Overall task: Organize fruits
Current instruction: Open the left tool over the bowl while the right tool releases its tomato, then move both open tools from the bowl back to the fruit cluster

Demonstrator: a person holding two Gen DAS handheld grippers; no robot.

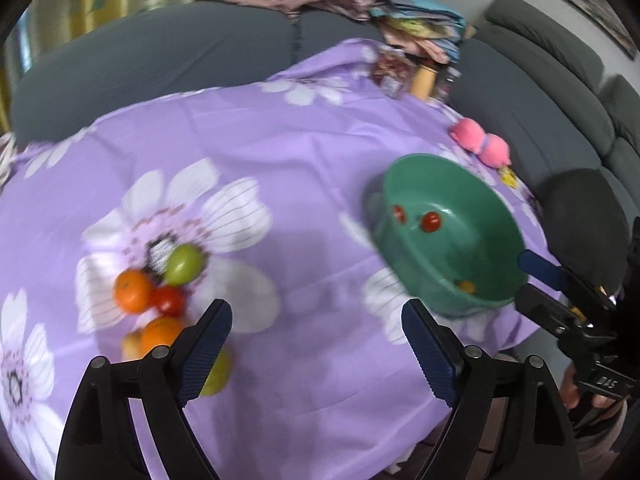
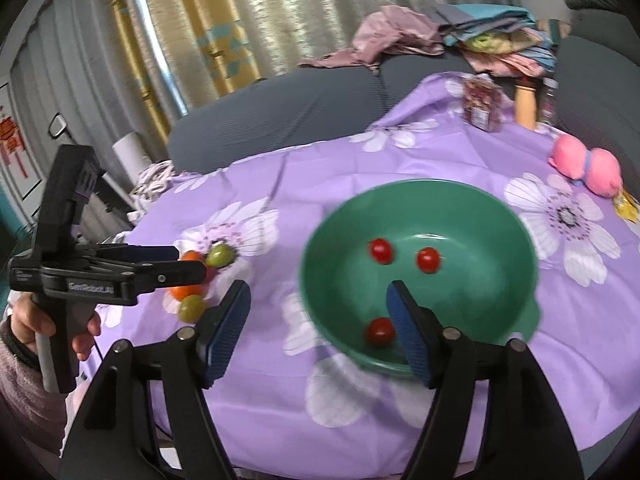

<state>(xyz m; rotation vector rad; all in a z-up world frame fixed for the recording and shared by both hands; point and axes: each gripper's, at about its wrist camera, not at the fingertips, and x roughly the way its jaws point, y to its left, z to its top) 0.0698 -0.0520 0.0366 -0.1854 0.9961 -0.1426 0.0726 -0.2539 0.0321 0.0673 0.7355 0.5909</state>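
A green bowl [image 2: 496, 236] sits on the purple flowered tablecloth [image 2: 320, 392] and holds three small red tomatoes [image 2: 427, 259]. The bowl also shows in the left wrist view [image 1: 472, 208]. A pile of fruit lies to its left: a green fruit [image 1: 183, 265], an orange [image 1: 132, 291], a red tomato [image 1: 170, 301], another orange [image 1: 160, 334] and a green fruit [image 1: 218, 372] partly behind my left finger. My left gripper [image 1: 316, 344] is open and empty, just right of the pile. My right gripper [image 2: 316, 320] is open and empty over the bowl's near rim.
A pink plush toy [image 2: 584, 164] lies at the table's right edge. A small box [image 2: 482, 106] and bottles [image 2: 526, 104] stand at the far edge. A grey sofa [image 1: 160, 64] with heaped clothes [image 2: 400, 36] wraps the table's far side.
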